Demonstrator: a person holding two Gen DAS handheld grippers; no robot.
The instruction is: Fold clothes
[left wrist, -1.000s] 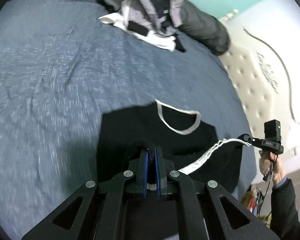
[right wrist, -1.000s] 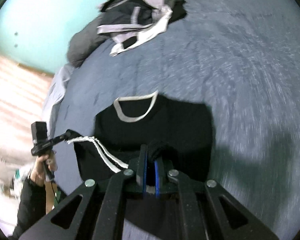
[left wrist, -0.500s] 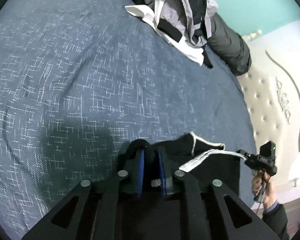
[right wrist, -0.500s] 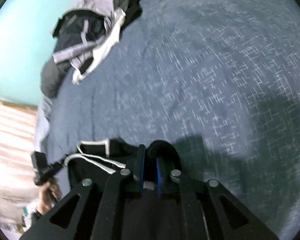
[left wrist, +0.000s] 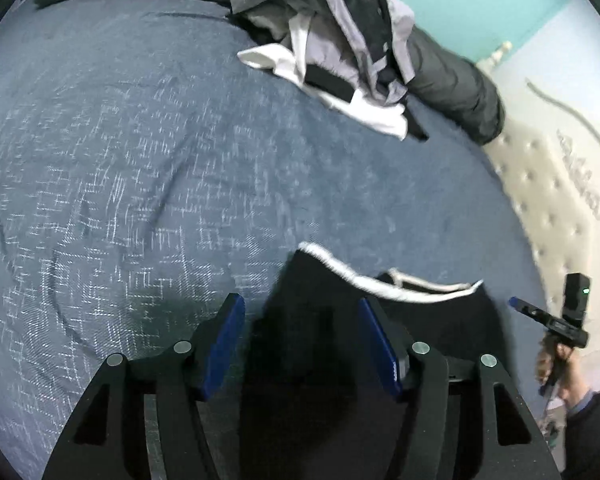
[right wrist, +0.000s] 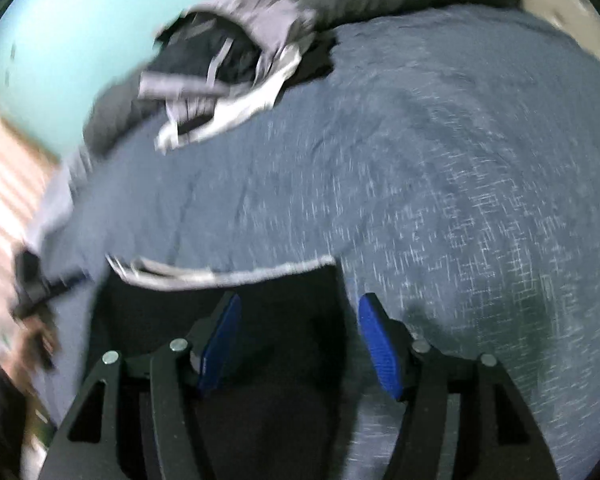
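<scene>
Opening jaws, left gripper (left wrist: 302,344): being spread over black garment (left wrist: 312,292), unpinched.
Right gripper (right wrist: 298,344): likewise being spread.
Clothes pile (left wrist: 340,40): at twelve o'clock.

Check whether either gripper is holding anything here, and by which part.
Nothing is held. Both the left gripper and right gripper are opening over the black white-trimmed knit top, pads clear of the fabric.

Bedspread (left wrist: 140,160) open ahead; clothes pile (left wrist: 332,40) blocks far end.
</scene>
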